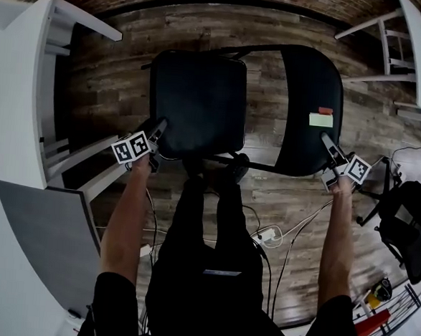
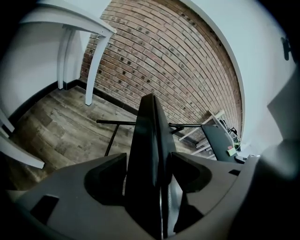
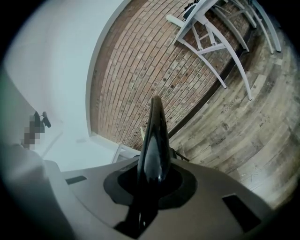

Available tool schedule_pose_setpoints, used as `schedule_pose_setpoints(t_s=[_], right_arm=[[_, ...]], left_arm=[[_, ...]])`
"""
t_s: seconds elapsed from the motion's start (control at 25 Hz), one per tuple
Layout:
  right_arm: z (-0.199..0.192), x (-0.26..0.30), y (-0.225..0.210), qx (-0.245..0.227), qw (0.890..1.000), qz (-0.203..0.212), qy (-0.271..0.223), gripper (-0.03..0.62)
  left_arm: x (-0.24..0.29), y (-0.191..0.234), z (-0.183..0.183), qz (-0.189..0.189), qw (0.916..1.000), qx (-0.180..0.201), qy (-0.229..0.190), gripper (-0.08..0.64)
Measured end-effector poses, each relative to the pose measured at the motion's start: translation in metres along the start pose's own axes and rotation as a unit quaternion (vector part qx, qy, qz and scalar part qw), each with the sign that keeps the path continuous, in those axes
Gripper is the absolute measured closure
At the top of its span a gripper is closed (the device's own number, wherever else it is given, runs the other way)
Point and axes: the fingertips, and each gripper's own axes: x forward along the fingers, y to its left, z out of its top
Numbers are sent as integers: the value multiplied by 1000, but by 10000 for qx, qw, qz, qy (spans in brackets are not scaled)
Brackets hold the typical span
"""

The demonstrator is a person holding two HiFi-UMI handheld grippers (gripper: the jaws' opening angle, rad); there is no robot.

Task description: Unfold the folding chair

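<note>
The black folding chair [image 1: 310, 84] stands on the wood floor [image 1: 117, 64] at 12 o'clock from the person. Its seat [image 1: 197, 102] is at 11 and its backrest [image 1: 299, 134] at 1. The left claw [image 1: 158, 128] is spread, with the seat's near edge between its jaws. The right claw [image 1: 329, 142] pinches the backrest's edge. At 4 o'clock a wire basket [image 1: 400, 308] holds a red item [image 1: 372, 324].

A black folding chair [image 1: 201, 98] is pictured on a grey-brown, wood-grained plank floor [image 1: 277, 32], marked by a pale green label [image 1: 321, 120] and an orange tag [image 1: 325, 111]. Black-and-white square markers are carried on the left gripper [image 1: 158, 129] and right gripper [image 1: 327, 142]. The far wall [image 2: 178, 61] is patterned in red-brown brick.
</note>
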Motion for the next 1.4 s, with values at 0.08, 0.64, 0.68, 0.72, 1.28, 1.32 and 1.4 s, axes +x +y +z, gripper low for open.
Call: schedule_pose_setpoints(t_s=[0.08,0.64,0.68,0.72,1.28,1.32,1.4], right_arm=[[-5,0,-7,26,10000,24,-3,530],[-15,-3,-13,160,9997,100,-159,529],[-16,-2,-12,159,9997,108,-159,529],[-18,-1,-10,159,9997,117,-158,529],[-38,26,23,127,9995,-186,-215,530],[-40,26,23,86,9992,-330,-201,529],[-45,28,29,45,9988,-445,-220,529]], left_arm=[[-3,6,1,51,9999,121,29,262],[-36,-50,27,686,9916,904,-620,262],[-35,-64,22,574,9924,892,-630,262],[-33,-80,16,421,9936,845,-612,262],[14,-338,-106,-2612,9585,244,1115,262],[15,-351,-109,-2697,9552,306,1184,264],[18,-369,-114,-2825,9493,396,1319,264]])
